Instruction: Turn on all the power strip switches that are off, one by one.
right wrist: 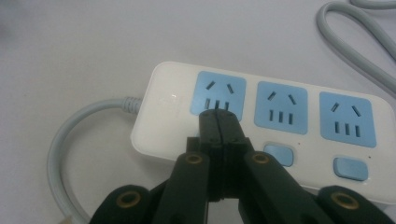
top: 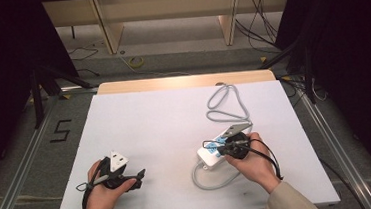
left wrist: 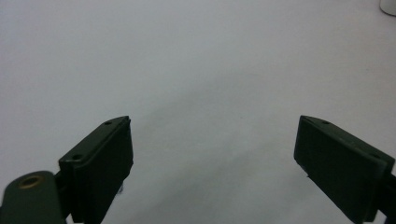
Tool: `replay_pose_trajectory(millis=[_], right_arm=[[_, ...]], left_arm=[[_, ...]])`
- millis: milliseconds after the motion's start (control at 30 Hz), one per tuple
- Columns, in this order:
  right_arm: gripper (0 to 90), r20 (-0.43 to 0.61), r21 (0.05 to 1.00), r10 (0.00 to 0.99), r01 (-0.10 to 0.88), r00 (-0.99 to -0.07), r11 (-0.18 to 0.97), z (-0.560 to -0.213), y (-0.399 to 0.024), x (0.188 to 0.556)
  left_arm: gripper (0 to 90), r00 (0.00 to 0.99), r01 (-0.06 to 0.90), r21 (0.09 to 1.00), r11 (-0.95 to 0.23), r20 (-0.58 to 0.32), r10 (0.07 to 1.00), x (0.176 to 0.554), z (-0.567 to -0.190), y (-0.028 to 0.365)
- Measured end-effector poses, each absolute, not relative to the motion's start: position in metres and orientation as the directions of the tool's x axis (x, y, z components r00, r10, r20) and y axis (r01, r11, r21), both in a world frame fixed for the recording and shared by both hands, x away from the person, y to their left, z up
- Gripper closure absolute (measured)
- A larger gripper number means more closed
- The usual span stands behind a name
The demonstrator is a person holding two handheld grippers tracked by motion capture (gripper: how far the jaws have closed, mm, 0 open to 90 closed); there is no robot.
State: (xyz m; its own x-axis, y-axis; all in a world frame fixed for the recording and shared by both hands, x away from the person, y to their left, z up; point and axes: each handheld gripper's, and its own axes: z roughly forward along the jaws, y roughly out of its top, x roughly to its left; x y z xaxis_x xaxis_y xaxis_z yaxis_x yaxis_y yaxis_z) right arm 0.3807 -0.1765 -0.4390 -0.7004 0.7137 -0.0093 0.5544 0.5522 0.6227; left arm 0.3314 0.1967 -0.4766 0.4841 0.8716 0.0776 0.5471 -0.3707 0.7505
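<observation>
The white plastic power strip with three blue socket panels (right wrist: 280, 121) lies flat on the white tabletop (top: 165, 131), toward the right side and near the front edge. The right gripper view gives its face plainly: three sockets in a row, and below them small blue rocker switches (right wrist: 279, 155), two clear to see and a third largely covered by the jaws. From the high view the strip (top: 212, 155) is only a pale block half hidden under the right hand, its sockets a blue smudge.

The right gripper (right wrist: 218, 116) has its two black jaws pressed together with nothing between them, the joined tip sitting over the lower edge of the socket panel nearest the cord end. Whether the tip touches the plastic I cannot tell. In the high view this gripper (top: 234, 146) is mostly buried in the person's right hand (top: 250, 162).

The strip's thick grey cable (top: 224, 106) leaves the near end, curls round in front of the strip, and also loops toward the far edge of the table. The gripper view cuts it off at both sides, showing one curve at the left (right wrist: 70, 140) and a bend at the top right corner.

The left gripper (left wrist: 212, 154) stands with its jaws wide apart over bare tabletop, gripping nothing. The high view puts it (top: 129, 176) in the person's left hand (top: 102, 191) near the front left, well apart from the strip. A sliver of white in the top right corner of the left gripper view is too cut off to name. Beige sleeves (top: 286, 202) enter from the bottom.
</observation>
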Motion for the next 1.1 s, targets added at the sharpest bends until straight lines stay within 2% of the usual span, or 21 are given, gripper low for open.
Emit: replay_pose_trajectory(millis=[1100], right_arm=[[90.0, -0.011, 0.596, 0.718, 0.572, -0.696, 0.563, -0.4484, -0.169, 0.3875]], left_arm=[[11.5, 0.48, 0.55, 0.752, -0.364, 0.073, 0.874, 0.3314, -0.4769, 0.1964]])
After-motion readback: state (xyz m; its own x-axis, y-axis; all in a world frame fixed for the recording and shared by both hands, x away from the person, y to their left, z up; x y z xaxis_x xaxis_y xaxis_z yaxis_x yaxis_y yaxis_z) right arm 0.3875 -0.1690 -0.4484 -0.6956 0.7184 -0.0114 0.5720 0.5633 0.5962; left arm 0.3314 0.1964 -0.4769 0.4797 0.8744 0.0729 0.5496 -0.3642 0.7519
